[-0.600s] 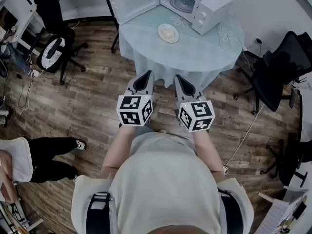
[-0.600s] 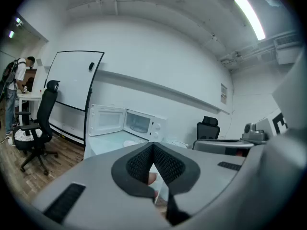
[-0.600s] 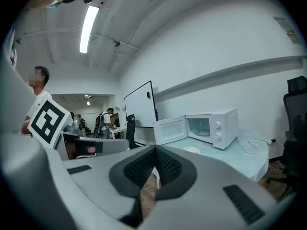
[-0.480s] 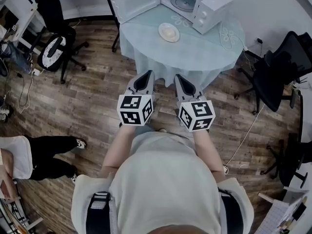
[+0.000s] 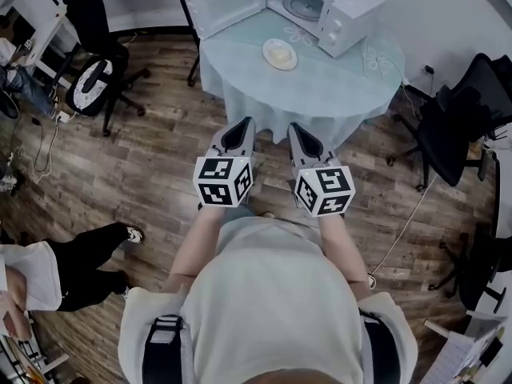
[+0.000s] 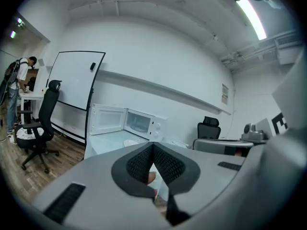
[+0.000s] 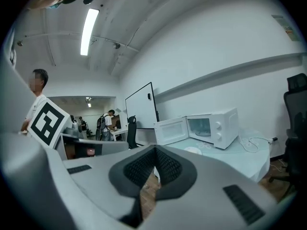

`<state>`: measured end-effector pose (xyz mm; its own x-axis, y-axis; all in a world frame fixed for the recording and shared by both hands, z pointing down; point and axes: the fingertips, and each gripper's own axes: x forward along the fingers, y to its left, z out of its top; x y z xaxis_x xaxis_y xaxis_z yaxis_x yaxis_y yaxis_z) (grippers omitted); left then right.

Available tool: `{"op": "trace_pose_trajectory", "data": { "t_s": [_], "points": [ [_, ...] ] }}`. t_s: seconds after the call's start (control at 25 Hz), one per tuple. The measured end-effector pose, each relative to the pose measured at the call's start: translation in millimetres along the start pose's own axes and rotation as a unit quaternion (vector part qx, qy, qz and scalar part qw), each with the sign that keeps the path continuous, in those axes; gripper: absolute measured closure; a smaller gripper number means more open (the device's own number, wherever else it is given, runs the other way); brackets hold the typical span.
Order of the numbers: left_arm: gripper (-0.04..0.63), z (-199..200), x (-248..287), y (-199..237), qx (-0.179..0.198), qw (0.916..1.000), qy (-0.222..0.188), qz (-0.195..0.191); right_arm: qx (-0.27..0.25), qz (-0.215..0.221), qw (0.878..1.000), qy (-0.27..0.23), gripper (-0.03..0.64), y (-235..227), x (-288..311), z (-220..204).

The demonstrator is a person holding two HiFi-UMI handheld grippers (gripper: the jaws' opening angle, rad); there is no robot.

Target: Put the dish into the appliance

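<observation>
A pale round dish (image 5: pixel 279 54) lies on the round table with a light blue cloth (image 5: pixel 328 94), just in front of a white microwave (image 5: pixel 324 5) whose door (image 5: pixel 224 3) stands wide open. Both grippers are held side by side above the wood floor, short of the table's near edge, pointing at it. My left gripper (image 5: pixel 242 125) is shut and empty. So is my right gripper (image 5: pixel 294 127). In the left gripper view the microwave (image 6: pixel 139 122) and dish (image 6: pixel 130 143) show beyond the closed jaws. The right gripper view shows the microwave (image 7: pixel 211 126) and dish (image 7: pixel 193 150) likewise.
Black office chairs stand at the left (image 5: pixel 92 78) and right (image 5: pixel 452 126) of the table. A seated person's legs (image 5: pixel 80 262) reach in at the lower left. A whiteboard on a stand (image 6: pixel 74 83) is behind the table. People stand at desks (image 7: pixel 111 121) far off.
Both grippers keep the same pose and place. The seated person at the lower left has shifted their legs.
</observation>
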<state>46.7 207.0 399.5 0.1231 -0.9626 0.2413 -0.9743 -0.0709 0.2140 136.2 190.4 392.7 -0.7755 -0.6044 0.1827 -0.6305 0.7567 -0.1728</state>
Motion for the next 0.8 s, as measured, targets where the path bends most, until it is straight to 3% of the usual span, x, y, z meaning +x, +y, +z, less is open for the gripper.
{"op": "trace_pose_trajectory", "data": {
  "t_s": [0.48, 0.8],
  "points": [
    [0.586, -5.9, 11.9, 9.1, -0.02, 0.9997, 0.008, 0.006, 0.016, -0.005, 1.0, 0.005, 0.611, -13.9, 7.5, -3.4],
    [0.586, -6.2, 57.5, 35.6, -0.033, 0.9993, 0.016, 0.001, 0.03, -0.026, 0.999, 0.027, 0.611, -41.6, 42.0, -12.7]
  ]
}}
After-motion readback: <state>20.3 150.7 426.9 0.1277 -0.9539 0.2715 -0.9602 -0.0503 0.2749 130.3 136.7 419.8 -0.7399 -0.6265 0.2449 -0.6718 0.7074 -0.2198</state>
